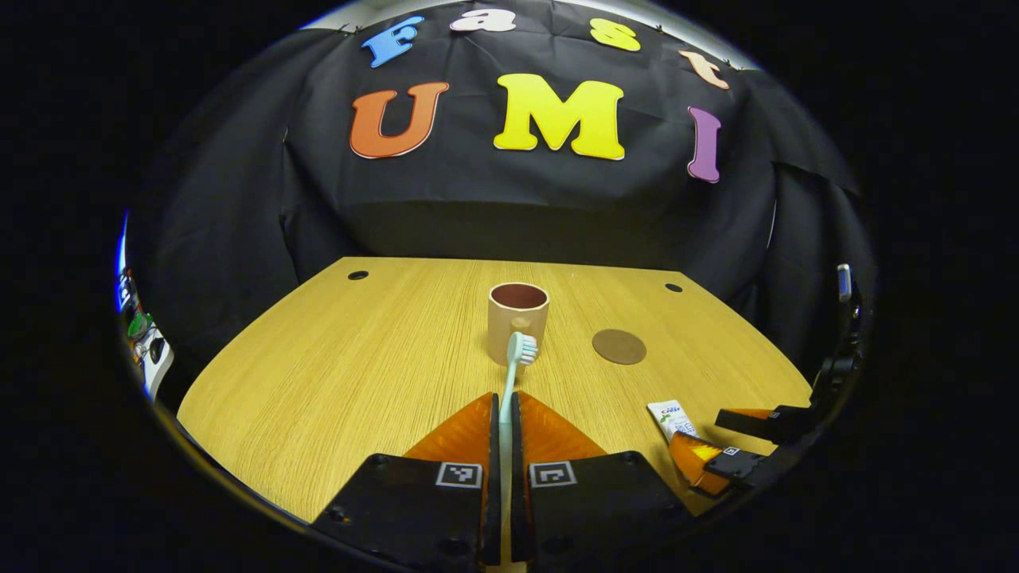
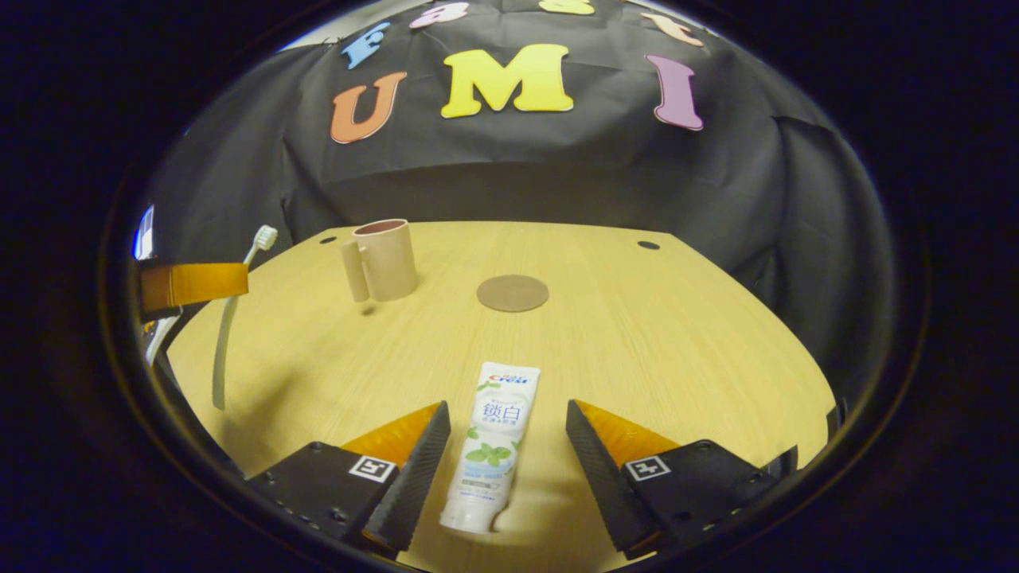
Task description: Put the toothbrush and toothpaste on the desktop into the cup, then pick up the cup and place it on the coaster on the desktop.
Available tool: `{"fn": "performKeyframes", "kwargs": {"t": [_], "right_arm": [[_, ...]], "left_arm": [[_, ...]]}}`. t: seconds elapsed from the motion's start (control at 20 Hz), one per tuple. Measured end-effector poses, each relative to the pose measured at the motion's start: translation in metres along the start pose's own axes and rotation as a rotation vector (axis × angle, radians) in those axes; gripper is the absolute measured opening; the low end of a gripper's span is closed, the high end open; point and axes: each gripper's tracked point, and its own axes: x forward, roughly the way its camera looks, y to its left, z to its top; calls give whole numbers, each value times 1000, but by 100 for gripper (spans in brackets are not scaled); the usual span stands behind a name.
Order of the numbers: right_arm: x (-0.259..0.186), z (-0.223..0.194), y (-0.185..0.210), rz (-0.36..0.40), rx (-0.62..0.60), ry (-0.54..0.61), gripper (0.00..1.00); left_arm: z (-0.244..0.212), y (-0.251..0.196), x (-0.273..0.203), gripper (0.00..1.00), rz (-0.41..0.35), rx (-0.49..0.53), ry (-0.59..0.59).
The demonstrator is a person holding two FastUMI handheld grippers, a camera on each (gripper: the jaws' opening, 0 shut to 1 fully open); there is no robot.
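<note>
While left tool (image 1: 505,414) grips toothbrush (image 1: 513,370), right tool (image 2: 505,434) gapes round toothpaste (image 2: 493,442).

This is a staged recording booth rather than a lived-in room. A black cloth (image 1: 509,199) hangs in folds behind and to both sides, closing off the space. In front of it stands a single light wood-grain worktop (image 1: 334,374) with round cable holes (image 1: 357,275) near its back corners, like an office desk. The few things on it are bathroom goods set out as props: a beige cup (image 1: 518,310), a round brown coaster (image 1: 618,347) and a tube of toothpaste (image 2: 493,446). At the far left edge of the left gripper view, past the cloth, some lit equipment or clutter (image 1: 143,334) shows, too small and distorted to identify.
</note>
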Motion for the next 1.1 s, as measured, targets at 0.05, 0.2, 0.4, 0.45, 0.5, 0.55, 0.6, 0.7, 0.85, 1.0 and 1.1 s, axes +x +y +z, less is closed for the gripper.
{"fn": "performKeyframes", "kwargs": {"t": [0.05,0.2,0.4,0.45,0.5,0.55,0.6,0.7,0.85,1.0,1.1], "right_arm": [[0,-3,5,14,11,18,82],[5,-19,4,1,13,84,58],[6,-16,5,66,86,98,35],[5,-14,3,72,102,84,27],[3,-7,2,68,84,48,24],[1,5,0,65,69,-4,23],[-5,21,6,98,74,-49,23],[-7,44,11,132,84,-101,24],[-4,73,11,148,84,-156,24],[4,85,8,145,79,-169,23],[10,94,6,144,92,-188,23]], "left_arm": [[6,-1,-2,8,-2,0,-14],[28,-6,-6,8,-20,-4,-64],[37,-14,0,7,-33,-11,-66],[41,-11,2,8,-27,-12,-68],[44,-6,6,7,-25,-16,-72],[53,-3,12,7,-35,-27,-82],[72,-3,24,7,-39,-37,-104],[96,1,40,8,-42,-47,-133],[125,1,61,7,-62,-59,-165],[156,4,93,7,-52,-8,-215],[170,-2,112,7,-71,6,-234]]}}
